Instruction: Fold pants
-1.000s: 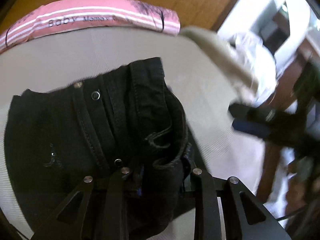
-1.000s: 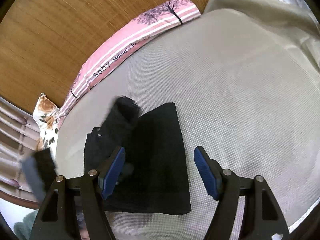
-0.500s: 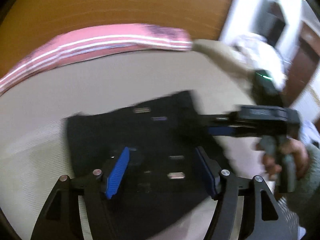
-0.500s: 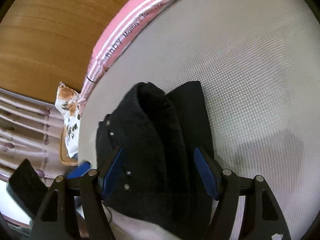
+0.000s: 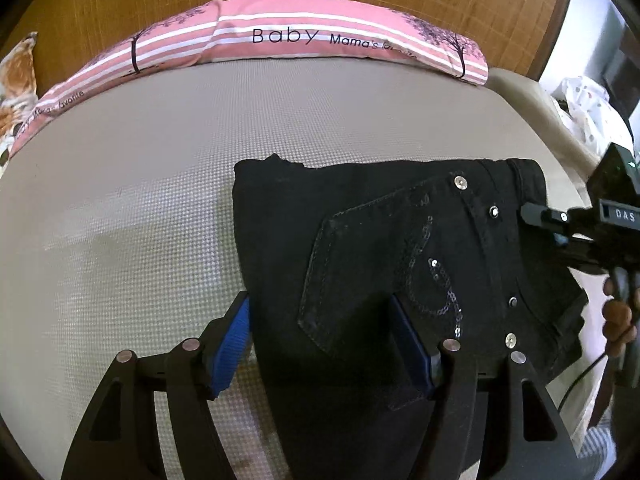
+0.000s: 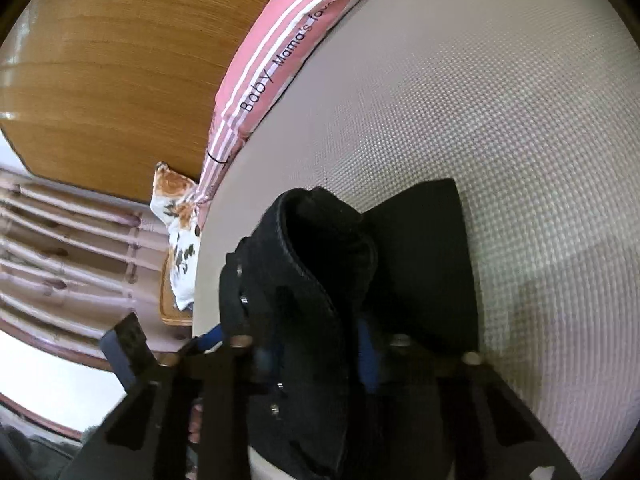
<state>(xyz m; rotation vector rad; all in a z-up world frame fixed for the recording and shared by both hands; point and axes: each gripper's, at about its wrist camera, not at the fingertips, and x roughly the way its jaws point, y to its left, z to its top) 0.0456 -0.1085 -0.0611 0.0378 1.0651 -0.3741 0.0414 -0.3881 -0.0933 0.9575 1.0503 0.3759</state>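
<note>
The pants [image 5: 400, 248] are lying nearly folded on the bed [image 5: 140, 200]; the right hand-held gripper [image 6: 312, 348] is pinching the waistband, while the left hand-held gripper [image 5: 324, 344] is hanging spread.

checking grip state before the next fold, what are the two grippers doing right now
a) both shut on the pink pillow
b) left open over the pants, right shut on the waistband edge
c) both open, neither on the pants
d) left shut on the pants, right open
b: the left gripper shows blue pads spread apart over the black pants, while the right gripper has its fingers closed on the raised waistband edge.
</note>
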